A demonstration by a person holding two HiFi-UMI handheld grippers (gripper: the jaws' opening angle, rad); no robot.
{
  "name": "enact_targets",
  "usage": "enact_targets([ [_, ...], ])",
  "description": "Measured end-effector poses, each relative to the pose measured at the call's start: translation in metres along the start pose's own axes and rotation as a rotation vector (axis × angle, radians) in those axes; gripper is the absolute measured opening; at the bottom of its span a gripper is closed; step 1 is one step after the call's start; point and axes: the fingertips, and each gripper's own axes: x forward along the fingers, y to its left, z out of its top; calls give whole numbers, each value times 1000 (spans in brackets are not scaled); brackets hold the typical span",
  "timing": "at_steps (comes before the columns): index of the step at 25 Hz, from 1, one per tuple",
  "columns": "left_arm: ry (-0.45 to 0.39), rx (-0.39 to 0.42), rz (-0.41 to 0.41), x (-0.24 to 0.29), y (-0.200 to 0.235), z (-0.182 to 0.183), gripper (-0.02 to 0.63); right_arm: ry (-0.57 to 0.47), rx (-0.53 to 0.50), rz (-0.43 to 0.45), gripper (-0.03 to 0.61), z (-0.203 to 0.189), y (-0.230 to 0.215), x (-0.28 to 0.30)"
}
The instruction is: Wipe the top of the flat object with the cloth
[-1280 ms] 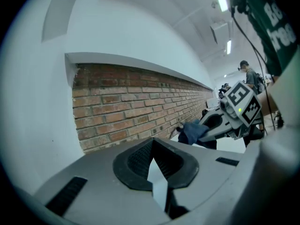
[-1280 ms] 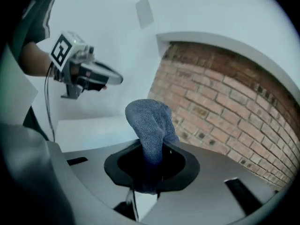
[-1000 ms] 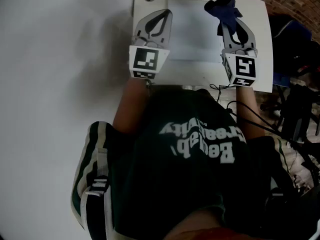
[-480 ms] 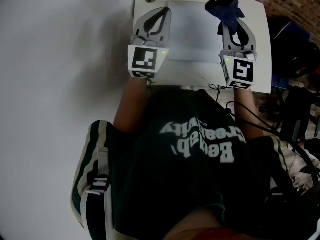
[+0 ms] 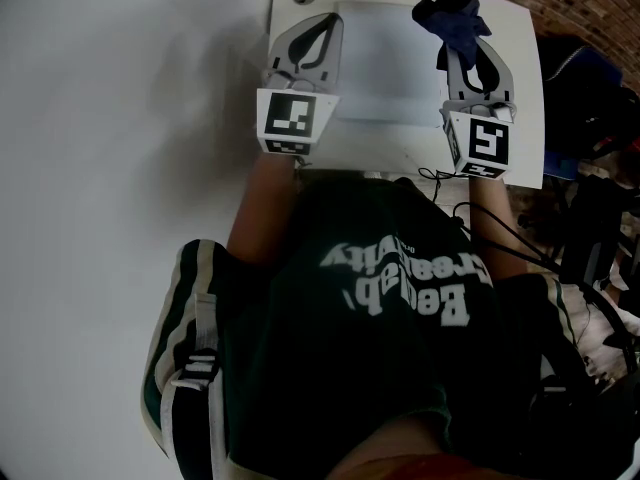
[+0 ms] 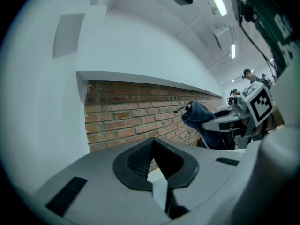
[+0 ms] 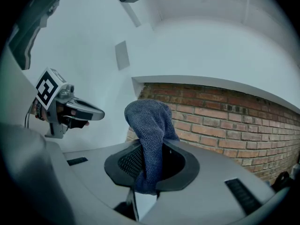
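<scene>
1. The left gripper [image 5: 325, 33] is seen clenched on nothing, its tips met, and is held over the 9 o'clock edge of the flat object [image 5: 385, 58].
2. The flat object, a pale slab, is laid on the white table [image 5: 525, 88] at 12 o'clock in the head view.
3. The right gripper [image 5: 460, 46] is clamped on the blue cloth [image 5: 450, 16], which is bunched over the flat object's 2 o'clock corner. Whether it touches the top cannot be told.
4. The step is judged to be the approach before a stroke. Next, the cloth needs to be lowered flat onto the top and drawn toward 9 o'clock under a firm grip.
5. Only square black-and-white markers are shown on the gripper cubes, with no words. White print on the dark shirt [image 5: 330, 358] is seen upside down and cannot be read with certainty.
</scene>
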Motion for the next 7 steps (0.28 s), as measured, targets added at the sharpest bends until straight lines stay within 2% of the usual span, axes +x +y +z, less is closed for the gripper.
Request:
enact_targets([
  [7,-1,-4,-2,0,-2,-5,-3,-2,-3,-2,57,-2,-1,0],
])
